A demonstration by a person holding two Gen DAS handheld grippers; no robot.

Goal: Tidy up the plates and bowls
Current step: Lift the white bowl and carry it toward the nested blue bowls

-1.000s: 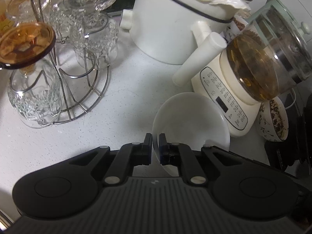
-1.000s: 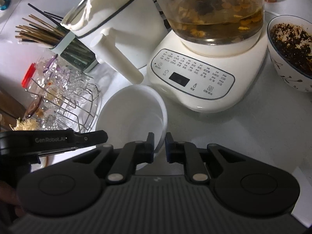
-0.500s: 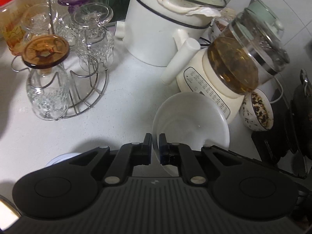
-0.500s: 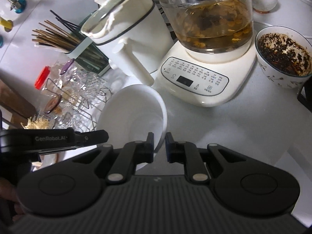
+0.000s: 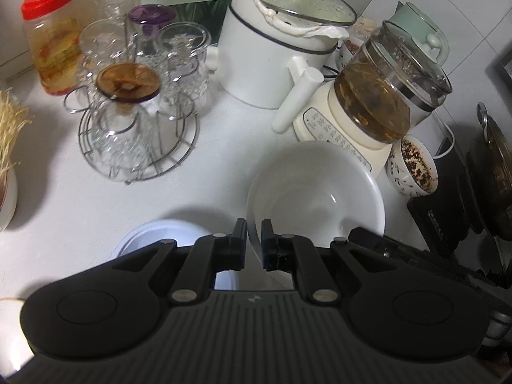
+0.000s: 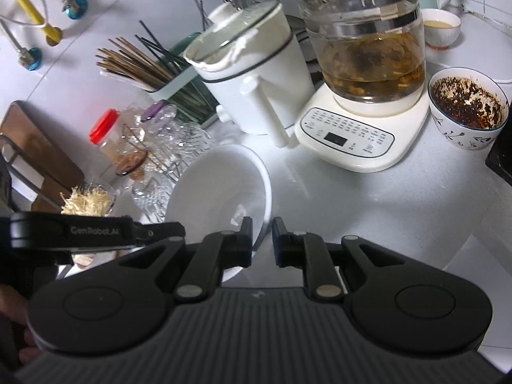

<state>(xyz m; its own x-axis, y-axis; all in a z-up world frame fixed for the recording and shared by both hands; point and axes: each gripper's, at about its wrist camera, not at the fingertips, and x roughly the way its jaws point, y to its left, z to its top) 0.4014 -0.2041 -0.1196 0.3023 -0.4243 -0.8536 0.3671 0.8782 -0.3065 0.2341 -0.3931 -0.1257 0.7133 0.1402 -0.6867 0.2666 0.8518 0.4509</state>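
A white bowl [image 5: 315,188] hangs above the counter, gripped on two sides. My left gripper [image 5: 254,244] is shut on its near rim. My right gripper [image 6: 262,243] is shut on the opposite rim of the same bowl [image 6: 217,188]. The left gripper's body [image 6: 96,232] shows in the right wrist view. Below the bowl, a white plate or bowl [image 5: 160,233] lies on the counter, partly hidden by my left gripper. A patterned bowl [image 5: 414,168] with dark residue stands by the kettle base; it also shows in the right wrist view [image 6: 468,107].
A glass kettle on a cream base [image 5: 364,108], a white electric pot [image 5: 272,54], a wire rack of glasses [image 5: 134,118], a red-lidded jar [image 5: 54,35], a chopstick holder [image 6: 160,73] and a dark stove [image 5: 464,198] crowd the white counter.
Both grippers have lifted the white bowl up and back from the counter. The view widened; a white dish below and the red-lidded jar came into sight.
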